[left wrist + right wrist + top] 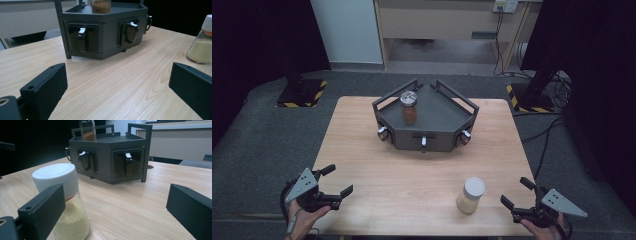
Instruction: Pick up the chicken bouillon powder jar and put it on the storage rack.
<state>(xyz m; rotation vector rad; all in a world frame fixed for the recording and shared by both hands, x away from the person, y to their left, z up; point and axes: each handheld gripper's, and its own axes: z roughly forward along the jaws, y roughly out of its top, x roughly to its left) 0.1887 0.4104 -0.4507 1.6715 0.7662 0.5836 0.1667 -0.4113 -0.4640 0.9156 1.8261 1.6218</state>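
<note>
At the six o'clock edge of the wooden table [412,170], seen from the high view, two hand-held grippers wait with nothing in them. Toward seven o'clock the left gripper [335,181] sits in a hand [302,217] at the table's near left corner, its black jaws spread wide and empty; its own view shows bare wood between them. Toward five o'clock the right gripper [517,192] has its jaws likewise spread apart, holding nothing.

Just beside the right gripper, at about its nine o'clock in the high view, a glass jar [471,195] stands upright on the table. It has a broad white screw lid, an orange band under the lid, and clear walls that widen downward, filled roughly two-thirds with pale yellow grains. In the right gripper view the jar [67,205] stands partly behind the left-hand jaw; whether it touches that jaw cannot be told.

Toward twelve o'clock on the table sits a dark grey rack [426,120] with an angled front, raised rails at the back, and recessed latches with white tips on its faces. On its top deck, left of centre, stands a second jar [408,107] with a silvery lid and reddish-brown contents.
</note>
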